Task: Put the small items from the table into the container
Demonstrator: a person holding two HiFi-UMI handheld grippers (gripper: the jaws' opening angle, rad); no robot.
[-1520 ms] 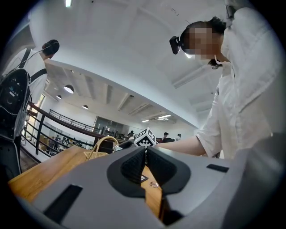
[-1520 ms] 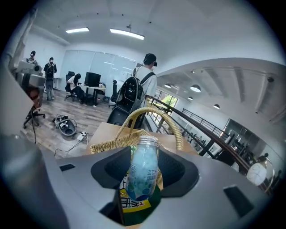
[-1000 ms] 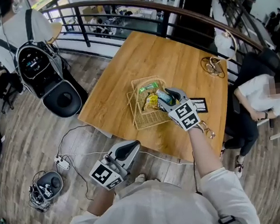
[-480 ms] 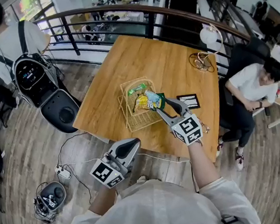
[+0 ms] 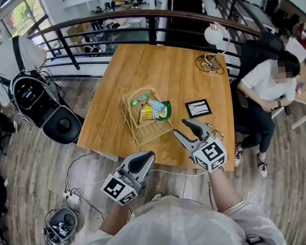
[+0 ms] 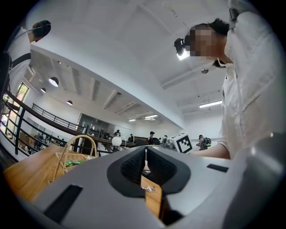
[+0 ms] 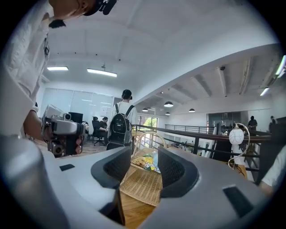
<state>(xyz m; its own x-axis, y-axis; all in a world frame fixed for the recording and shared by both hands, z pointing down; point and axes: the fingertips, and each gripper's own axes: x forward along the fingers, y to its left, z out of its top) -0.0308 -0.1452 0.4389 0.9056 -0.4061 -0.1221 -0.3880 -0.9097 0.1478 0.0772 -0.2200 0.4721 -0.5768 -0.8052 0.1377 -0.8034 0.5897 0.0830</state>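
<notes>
Two hand-held grippers are in frame, both empty.

Left hand-held gripper [image 6: 145, 162]: jaws pressed together, nothing between the pads. In the head view it hangs off the counter [image 5: 163, 63], just outside the near edge and over the plank floor [image 5: 31, 160], pointing roughly level.

Right hand-held gripper [image 7: 145, 169]: jaws spread partway with nothing between them. Through the gap its own view shows only bare counter and the basket beyond. In the head view it sits over the near edge, toward the near-right corner, clear of the basket.

Wicker basket [image 5: 149, 129]: stands on the counter near the near edge, between the near-left corner and the middle, with its hoop handle upright.

Contents, all inside the basket:
- green packet [image 5: 141, 98] at the far end
- yellow packet [image 5: 146, 113] in the middle
- blue-green packet [image 5: 162, 110] against the right rim and lapping over it

On the bare counter:
- black-framed card [image 5: 198, 108] lies flat just right of the basket, apart from it
- small metallic item [image 5: 215, 133] lies by the right edge, just beside the right hand-held gripper; too small to identify
- coiled wire object [image 5: 208, 63] lies near the far-right corner, well apart from the rest
</notes>
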